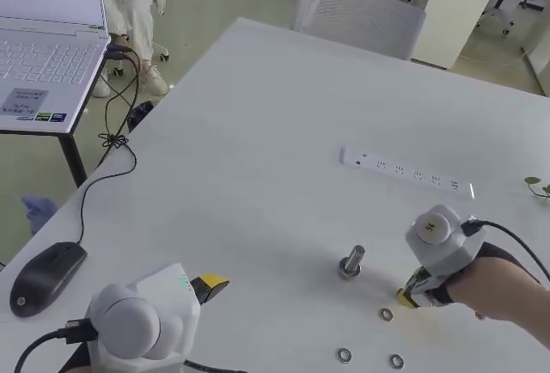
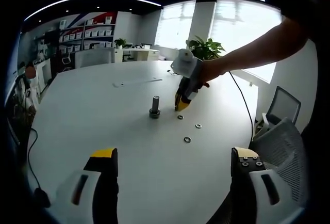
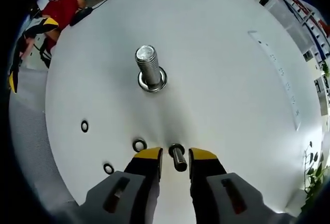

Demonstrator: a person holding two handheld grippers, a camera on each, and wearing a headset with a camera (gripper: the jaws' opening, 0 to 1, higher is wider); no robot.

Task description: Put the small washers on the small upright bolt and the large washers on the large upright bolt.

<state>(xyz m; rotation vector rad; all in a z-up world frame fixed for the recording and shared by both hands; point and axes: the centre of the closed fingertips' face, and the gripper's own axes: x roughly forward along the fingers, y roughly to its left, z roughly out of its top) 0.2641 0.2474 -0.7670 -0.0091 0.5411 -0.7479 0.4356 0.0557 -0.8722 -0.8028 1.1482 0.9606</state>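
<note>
The large bolt (image 3: 148,65) stands upright on the white table with one washer (image 3: 161,81) around its foot; it is also in the head view (image 1: 351,260). The small bolt (image 3: 178,159) stands between the jaws of my right gripper (image 3: 175,154), which is narrowly open with a thin gap on each side. Three loose washers lie on the table: one (image 3: 139,144) just beside the left jaw, two further left (image 3: 84,126) (image 3: 109,169). My left gripper (image 2: 172,153) hangs wide open over the near table edge, holding nothing, far from the bolts.
A white power strip (image 1: 406,171) lies beyond the bolts. A laptop (image 1: 47,42) sits on a side desk at far left, a black mouse (image 1: 45,277) with its cable at the table's left edge. A grey chair (image 1: 361,16) stands behind the table.
</note>
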